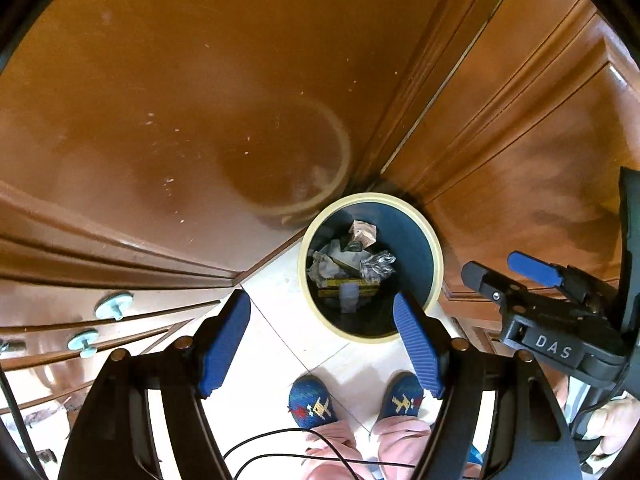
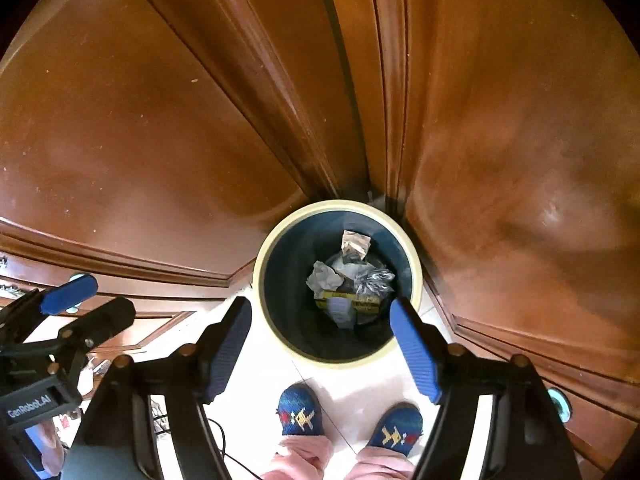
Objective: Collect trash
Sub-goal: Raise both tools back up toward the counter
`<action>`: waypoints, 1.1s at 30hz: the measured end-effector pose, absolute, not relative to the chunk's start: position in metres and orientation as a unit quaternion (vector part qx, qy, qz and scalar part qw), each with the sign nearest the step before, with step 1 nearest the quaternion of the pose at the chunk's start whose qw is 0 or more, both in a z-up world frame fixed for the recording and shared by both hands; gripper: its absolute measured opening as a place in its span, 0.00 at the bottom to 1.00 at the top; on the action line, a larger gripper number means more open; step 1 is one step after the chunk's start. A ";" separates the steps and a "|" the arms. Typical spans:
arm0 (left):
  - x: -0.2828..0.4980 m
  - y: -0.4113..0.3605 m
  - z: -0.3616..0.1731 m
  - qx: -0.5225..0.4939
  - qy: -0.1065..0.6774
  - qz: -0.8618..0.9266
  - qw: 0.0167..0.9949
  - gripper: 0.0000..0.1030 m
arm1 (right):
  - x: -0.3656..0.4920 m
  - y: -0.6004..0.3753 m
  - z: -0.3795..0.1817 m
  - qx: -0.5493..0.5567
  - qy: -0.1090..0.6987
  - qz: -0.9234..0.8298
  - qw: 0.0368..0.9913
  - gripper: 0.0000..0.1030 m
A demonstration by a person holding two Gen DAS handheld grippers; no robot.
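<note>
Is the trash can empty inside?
No, the trash can already holds crumpled paper, a shiny wrapper and other scraps piled at its bottom.

Black grippers, blue ribbed pads, pink trousers, blue slippers.
Left gripper (image 1: pixel 322 344) and right gripper (image 2: pixel 320 350): brass screws; "DAS", "GenRobot.AI" labels; thin black cable (image 1: pixel 280 446); patterned slippers (image 1: pixel 310 402).
</note>
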State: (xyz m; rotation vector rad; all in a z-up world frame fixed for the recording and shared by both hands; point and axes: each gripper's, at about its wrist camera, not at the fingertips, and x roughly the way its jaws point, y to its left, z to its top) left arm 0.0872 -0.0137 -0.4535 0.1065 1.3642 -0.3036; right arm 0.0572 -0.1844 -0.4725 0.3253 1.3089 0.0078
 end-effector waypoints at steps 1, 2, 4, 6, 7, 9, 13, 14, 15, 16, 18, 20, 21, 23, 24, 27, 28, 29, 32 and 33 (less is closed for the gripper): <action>0.086 -0.012 -0.453 0.048 0.627 -0.139 0.765 0.70 | 0.057 -0.184 -0.472 0.151 0.607 0.003 0.781 0.70; 0.085 -0.012 -0.450 0.046 0.626 -0.138 0.766 0.70 | 0.056 -0.184 -0.469 0.151 0.607 0.002 0.780 0.70; 0.082 -0.012 -0.446 0.043 0.624 -0.138 0.768 0.70 | 0.053 -0.184 -0.463 0.150 0.608 0.000 0.780 0.70; 0.080 -0.012 -0.441 0.039 0.622 -0.138 0.770 0.70 | 0.050 -0.185 -0.455 0.150 0.608 -0.002 0.779 0.70; 0.079 -0.013 -0.437 0.038 0.621 -0.138 0.771 0.70 | 0.049 -0.185 -0.450 0.150 0.608 -0.002 0.779 0.70; 0.076 -0.014 -0.425 0.035 0.617 -0.139 0.774 0.70 | 0.045 -0.186 -0.438 0.150 0.607 -0.002 0.781 0.70; 0.068 -0.016 -0.394 0.028 0.608 -0.141 0.781 0.70 | 0.039 -0.188 -0.407 0.146 0.601 0.001 0.786 0.70; 0.065 -0.017 -0.383 0.025 0.604 -0.142 0.784 0.70 | 0.037 -0.189 -0.400 0.146 0.599 0.003 0.788 0.70; 0.063 -0.017 -0.372 0.022 0.600 -0.142 0.787 0.70 | 0.035 -0.189 -0.388 0.144 0.595 0.004 0.791 0.70; 0.061 -0.018 -0.362 0.019 0.596 -0.143 0.790 0.70 | 0.034 -0.190 -0.380 0.143 0.592 0.006 0.793 0.70; 0.056 -0.019 -0.340 0.014 0.587 -0.144 0.797 0.70 | 0.029 -0.192 -0.355 0.141 0.583 0.011 0.800 0.70; 0.052 -0.020 -0.315 0.010 0.575 -0.143 0.806 0.70 | 0.025 -0.194 -0.332 0.137 0.574 0.016 0.807 0.70; 0.050 -0.021 -0.305 0.008 0.569 -0.144 0.810 0.70 | 0.022 -0.195 -0.321 0.135 0.569 0.020 0.811 0.70; 0.045 -0.022 -0.282 0.004 0.556 -0.143 0.819 0.70 | 0.019 -0.196 -0.306 0.130 0.560 0.027 0.818 0.70; 0.043 -0.022 -0.268 0.002 0.549 -0.143 0.824 0.70 | 0.017 -0.197 -0.293 0.127 0.555 0.031 0.821 0.70; 0.037 -0.022 -0.229 -0.003 0.530 -0.142 0.836 0.70 | 0.009 -0.199 -0.260 0.123 0.540 0.046 0.832 0.70; 0.036 -0.021 -0.217 -0.004 0.523 -0.142 0.840 0.70 | 0.006 -0.200 -0.249 0.122 0.534 0.051 0.835 0.70; 0.033 -0.021 -0.203 -0.004 0.515 -0.141 0.846 0.70 | 0.004 -0.202 -0.238 0.119 0.527 0.056 0.840 0.70; 0.026 -0.020 -0.165 -0.004 0.492 -0.137 0.860 0.70 | -0.001 -0.206 -0.205 0.115 0.506 0.072 0.852 0.70; 0.023 -0.019 -0.155 -0.003 0.485 -0.135 0.864 0.70 | -0.002 -0.208 -0.195 0.114 0.498 0.077 0.856 0.70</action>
